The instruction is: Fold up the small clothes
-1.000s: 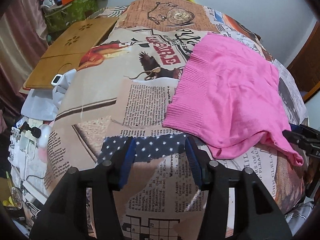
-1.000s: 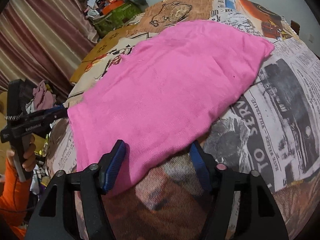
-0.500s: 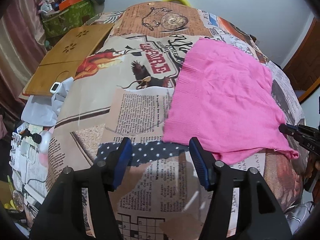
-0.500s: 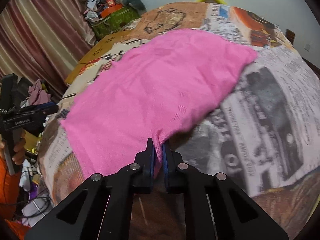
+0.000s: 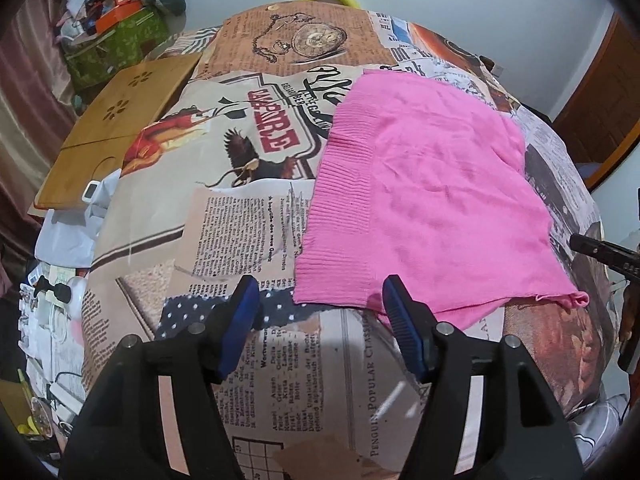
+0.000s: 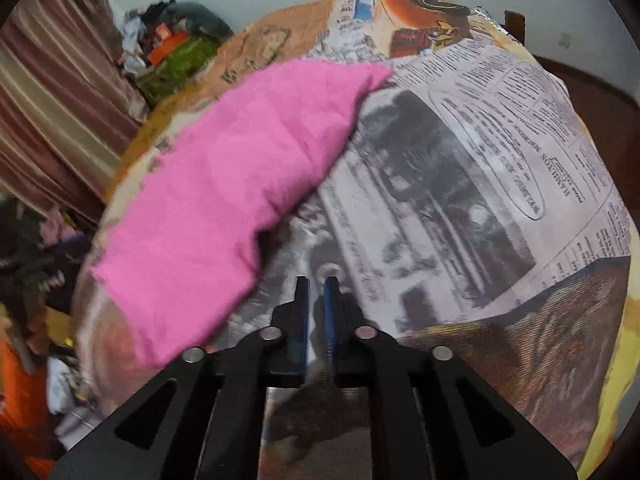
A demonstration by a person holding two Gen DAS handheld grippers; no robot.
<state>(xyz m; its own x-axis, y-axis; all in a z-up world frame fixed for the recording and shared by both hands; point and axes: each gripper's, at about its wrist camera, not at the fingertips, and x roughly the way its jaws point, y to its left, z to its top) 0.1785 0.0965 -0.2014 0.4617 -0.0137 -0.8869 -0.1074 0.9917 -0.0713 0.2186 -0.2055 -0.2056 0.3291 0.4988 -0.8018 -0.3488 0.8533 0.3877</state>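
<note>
The newsprint bedsheet reads "PENGUIN POPULAR CLASSICS" and "HAMILTON".

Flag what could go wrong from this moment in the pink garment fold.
1. The right gripper is nearly shut on nothing, beside the pink garment, so the pinch may have slipped and need redoing.
2. The garment's near right corner is curled; folding now could trap that wrinkle.
3. The left gripper is open with one finger over the ribbed hem; closing here could also pinch the newspaper-print sheet underneath.
</note>
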